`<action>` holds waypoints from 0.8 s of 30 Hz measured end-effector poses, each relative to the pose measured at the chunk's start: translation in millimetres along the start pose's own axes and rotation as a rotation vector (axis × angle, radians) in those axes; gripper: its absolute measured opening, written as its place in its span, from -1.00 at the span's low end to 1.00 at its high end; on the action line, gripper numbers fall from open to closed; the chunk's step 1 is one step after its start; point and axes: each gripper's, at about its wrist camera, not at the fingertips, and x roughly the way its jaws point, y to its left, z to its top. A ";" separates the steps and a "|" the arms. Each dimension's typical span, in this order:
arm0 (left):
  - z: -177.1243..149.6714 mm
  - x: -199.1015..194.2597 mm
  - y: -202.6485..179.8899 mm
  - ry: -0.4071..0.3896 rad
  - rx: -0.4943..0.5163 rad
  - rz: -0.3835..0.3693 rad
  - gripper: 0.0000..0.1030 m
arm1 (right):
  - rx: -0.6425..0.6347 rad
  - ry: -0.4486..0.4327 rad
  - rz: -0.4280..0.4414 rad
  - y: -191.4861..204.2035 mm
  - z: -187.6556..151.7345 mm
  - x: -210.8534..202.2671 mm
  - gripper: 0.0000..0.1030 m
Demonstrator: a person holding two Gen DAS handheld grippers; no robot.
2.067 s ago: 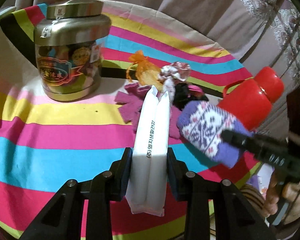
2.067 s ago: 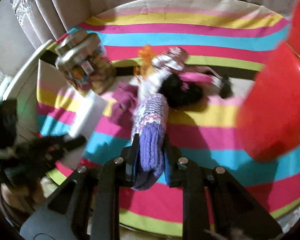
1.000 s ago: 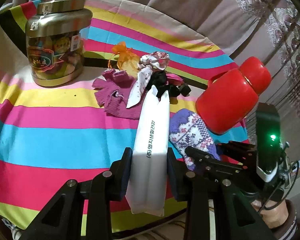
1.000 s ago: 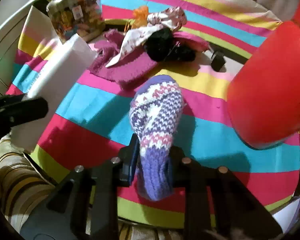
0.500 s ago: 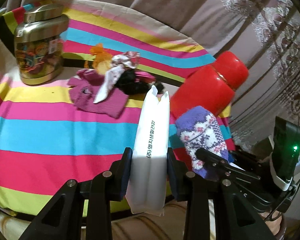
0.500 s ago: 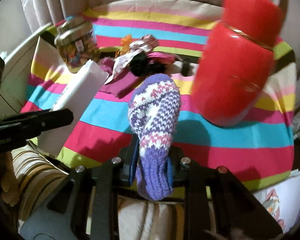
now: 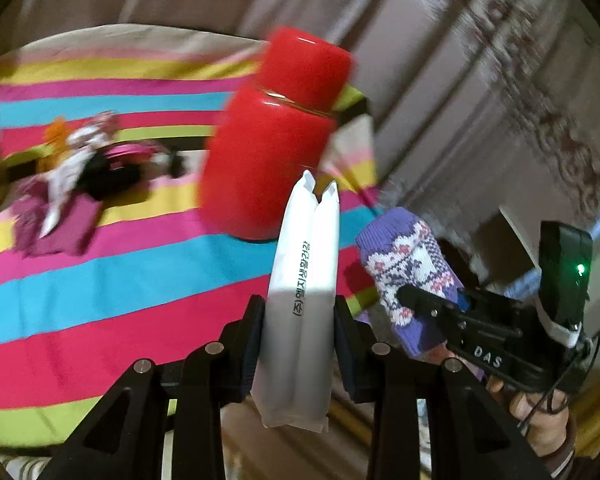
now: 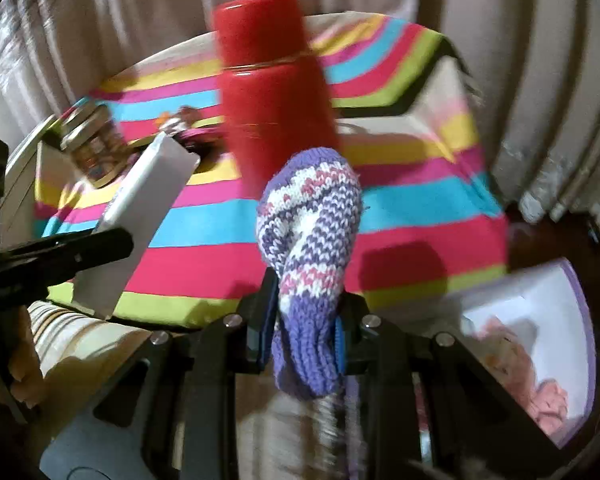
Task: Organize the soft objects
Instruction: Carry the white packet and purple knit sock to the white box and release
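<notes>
Two grippers, both loaded | left gripper (image 7: 298, 330): jaws closed on white packet (image 7: 304, 280), long axis running forward along the fingers | right gripper (image 8: 306, 330): jaws clamped on knitted purple sock (image 8: 310, 240), toe pointing forward | both held off the near edge of striped cloth (image 7: 100, 280) | remaining soft pile (image 7: 80, 172) well apart, far left, nearer the left gripper.

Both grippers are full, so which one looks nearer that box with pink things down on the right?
Right, probably. The right gripper holds the purple knitted mitten beside the white box; the left gripper, holding the white packet, sits farther away.
</notes>
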 end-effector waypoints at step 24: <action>1.7 129.9 -185.9 0.159 0.593 -0.118 -0.26 | 0.301 -0.001 -0.249 -170.0 -46.8 -47.9 -0.41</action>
